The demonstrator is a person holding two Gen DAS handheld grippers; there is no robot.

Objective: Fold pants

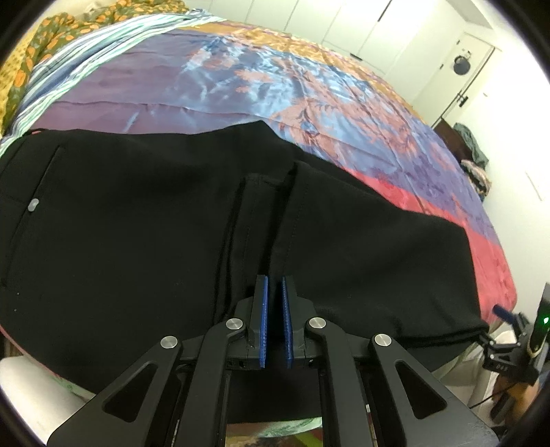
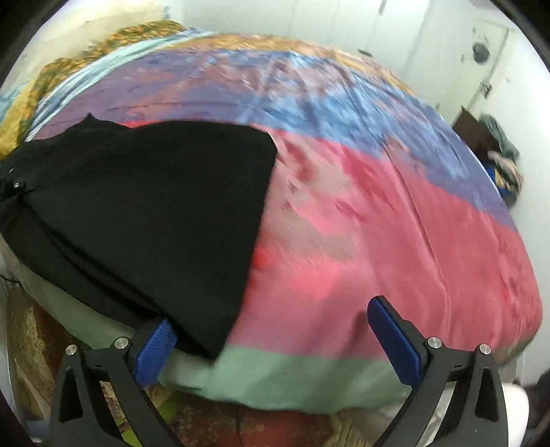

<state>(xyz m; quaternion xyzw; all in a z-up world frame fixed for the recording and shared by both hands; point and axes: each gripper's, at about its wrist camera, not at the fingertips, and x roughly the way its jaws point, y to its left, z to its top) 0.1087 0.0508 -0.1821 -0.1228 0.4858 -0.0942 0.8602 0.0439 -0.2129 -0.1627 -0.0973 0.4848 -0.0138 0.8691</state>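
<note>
Black pants (image 1: 154, 223) lie flat on the bed, waist and a back pocket with a grey button (image 1: 33, 205) at the left, legs running right. My left gripper (image 1: 275, 285) is shut on a raised fold of the pants near the crotch seam. My right gripper (image 2: 271, 330) is open and empty at the bed's near edge; its left pad (image 2: 154, 350) touches the hem end of the pants (image 2: 154, 213). The right gripper also shows in the left wrist view (image 1: 505, 330) at the far right. The right wrist view is blurred.
A colourful satin bedspread (image 1: 275, 79) covers the bed, red and green (image 2: 378, 240) toward the near edge. A patterned blanket (image 1: 44, 44) is bunched at the far left. White cabinet doors (image 1: 343, 24) line the far wall, and a clothes pile (image 1: 474, 161) sits at the right.
</note>
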